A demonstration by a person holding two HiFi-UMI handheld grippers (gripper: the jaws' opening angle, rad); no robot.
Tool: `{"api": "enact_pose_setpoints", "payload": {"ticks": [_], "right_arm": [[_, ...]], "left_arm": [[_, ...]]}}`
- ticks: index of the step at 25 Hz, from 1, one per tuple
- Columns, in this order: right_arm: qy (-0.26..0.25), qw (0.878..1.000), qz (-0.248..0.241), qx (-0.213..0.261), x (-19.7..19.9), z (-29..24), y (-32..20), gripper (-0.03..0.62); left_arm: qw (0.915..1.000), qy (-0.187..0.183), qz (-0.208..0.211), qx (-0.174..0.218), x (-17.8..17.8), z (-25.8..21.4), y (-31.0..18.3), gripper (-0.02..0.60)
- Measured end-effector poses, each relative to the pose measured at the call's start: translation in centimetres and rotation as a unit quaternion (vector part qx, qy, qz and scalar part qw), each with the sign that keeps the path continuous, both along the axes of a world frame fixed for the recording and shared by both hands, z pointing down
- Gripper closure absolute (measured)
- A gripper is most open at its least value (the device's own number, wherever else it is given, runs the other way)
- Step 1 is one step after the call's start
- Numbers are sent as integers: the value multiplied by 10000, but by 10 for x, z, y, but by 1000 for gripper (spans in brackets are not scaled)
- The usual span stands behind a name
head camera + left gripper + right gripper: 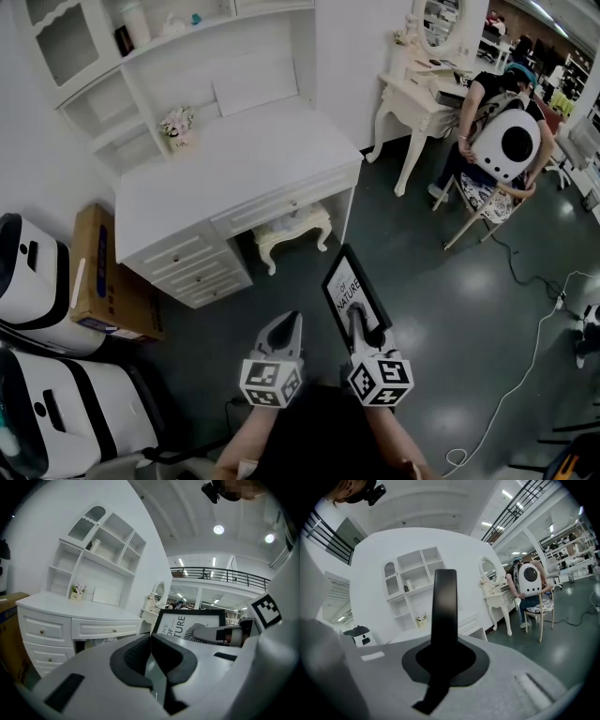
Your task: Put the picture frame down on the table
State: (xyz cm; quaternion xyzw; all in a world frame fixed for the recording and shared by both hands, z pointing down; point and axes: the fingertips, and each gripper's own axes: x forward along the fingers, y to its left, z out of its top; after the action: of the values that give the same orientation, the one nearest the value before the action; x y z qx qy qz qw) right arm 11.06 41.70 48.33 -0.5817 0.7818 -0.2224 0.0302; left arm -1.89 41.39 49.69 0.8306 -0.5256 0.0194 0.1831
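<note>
The right gripper (359, 325) is clamped on the near edge of the black picture frame (349, 289). It holds the frame upright in the air over the dark floor (441, 309), on the near side of the white table (246, 167) and well apart from it. The left gripper (285, 325) hangs just left of the frame, its jaws pressed together with nothing between them. A seated person (497, 112) is at the far right.
</note>
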Motion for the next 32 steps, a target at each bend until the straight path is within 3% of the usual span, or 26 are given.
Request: {"api": "enact_pose_setpoints", "payload": {"ticks": [32], "right_arm": [[-220,9996,109,-106,-44,-4,-141,580]], "left_arm": [[9994,-185,287,13,-32,-10,-156,565]]}}
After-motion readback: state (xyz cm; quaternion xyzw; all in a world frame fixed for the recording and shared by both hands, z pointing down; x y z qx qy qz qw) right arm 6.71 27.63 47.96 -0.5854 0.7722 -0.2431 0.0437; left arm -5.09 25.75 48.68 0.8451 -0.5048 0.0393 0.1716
